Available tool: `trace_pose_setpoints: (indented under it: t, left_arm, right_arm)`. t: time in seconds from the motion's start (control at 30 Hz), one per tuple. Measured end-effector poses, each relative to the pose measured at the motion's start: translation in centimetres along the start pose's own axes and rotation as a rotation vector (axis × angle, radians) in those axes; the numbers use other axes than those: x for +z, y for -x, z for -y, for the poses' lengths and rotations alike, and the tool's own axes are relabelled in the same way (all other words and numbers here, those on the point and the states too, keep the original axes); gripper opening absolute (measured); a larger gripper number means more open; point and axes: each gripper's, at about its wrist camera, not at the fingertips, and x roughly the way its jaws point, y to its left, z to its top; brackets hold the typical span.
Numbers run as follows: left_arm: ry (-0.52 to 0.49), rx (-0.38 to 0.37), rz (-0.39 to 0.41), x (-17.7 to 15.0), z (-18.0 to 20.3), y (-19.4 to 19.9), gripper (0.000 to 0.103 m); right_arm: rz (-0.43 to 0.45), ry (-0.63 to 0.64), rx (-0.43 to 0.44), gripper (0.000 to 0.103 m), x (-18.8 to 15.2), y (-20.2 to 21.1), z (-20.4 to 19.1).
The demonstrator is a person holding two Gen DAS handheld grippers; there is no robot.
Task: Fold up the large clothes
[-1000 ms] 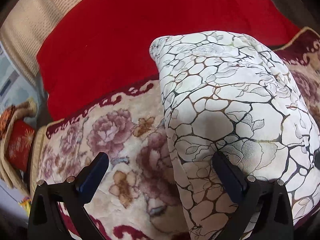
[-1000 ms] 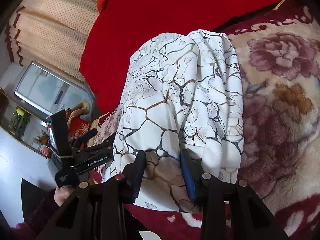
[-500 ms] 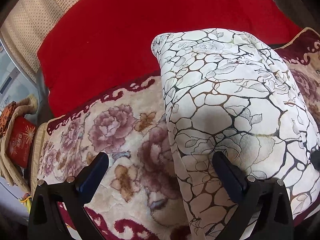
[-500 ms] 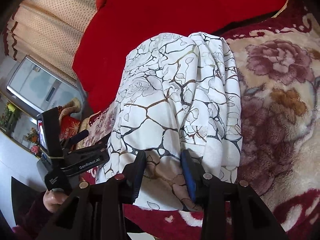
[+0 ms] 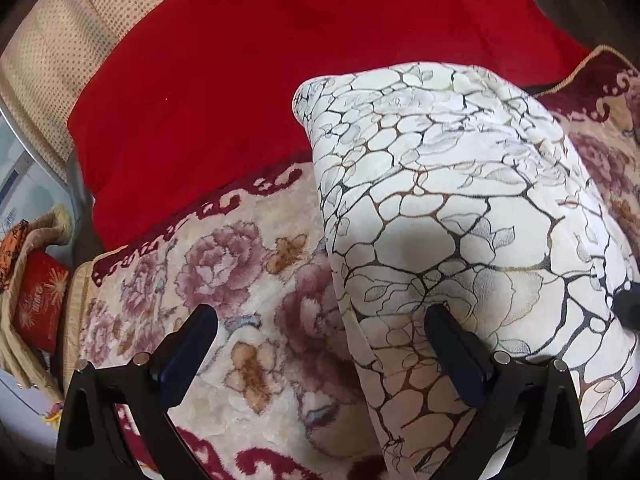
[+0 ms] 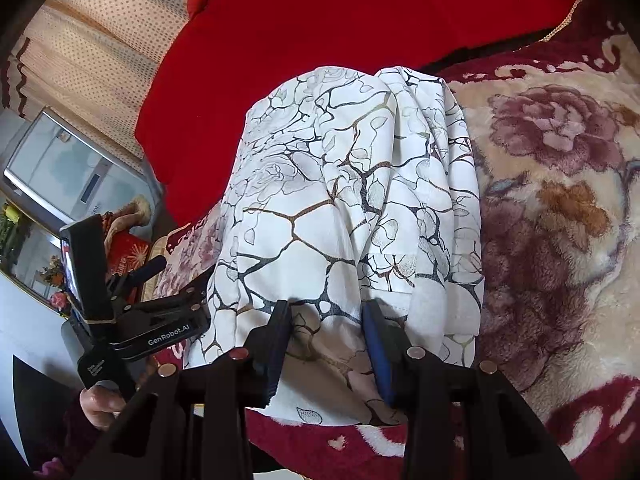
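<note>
Floral blanket [image 5: 248, 320] meets red cover [image 5: 280, 80], curtain [image 6: 100, 40] behind

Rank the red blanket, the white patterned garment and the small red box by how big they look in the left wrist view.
1. red blanket, about level with
2. white patterned garment, which lies nearer the camera, so their order is unsure.
3. small red box, far smaller, at the left edge.

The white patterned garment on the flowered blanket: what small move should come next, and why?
Probably close the left gripper on the garment edge. Its jaws stand wide open over that near edge, while the right gripper has bunched cloth between its fingers, so both ends could then lift off the blanket together.
</note>
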Motion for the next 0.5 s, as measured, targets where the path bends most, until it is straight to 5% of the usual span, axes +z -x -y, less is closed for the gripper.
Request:
trace_pose_setpoints:
  t: [0.33,0.5]
  left_arm:
    - [0.096,-0.085,0.136,-0.5,-3.7,-1.0,0.103]
    - [0.126,-0.138,0.121,0.5,-5.4,-1.0,0.103]
  right_arm:
    - [0.015,0.022,-0.068,0.042,0.5,1.0,-1.8]
    - [0.16,0.067,-0.086,0.043,3.6,4.3,-4.6]
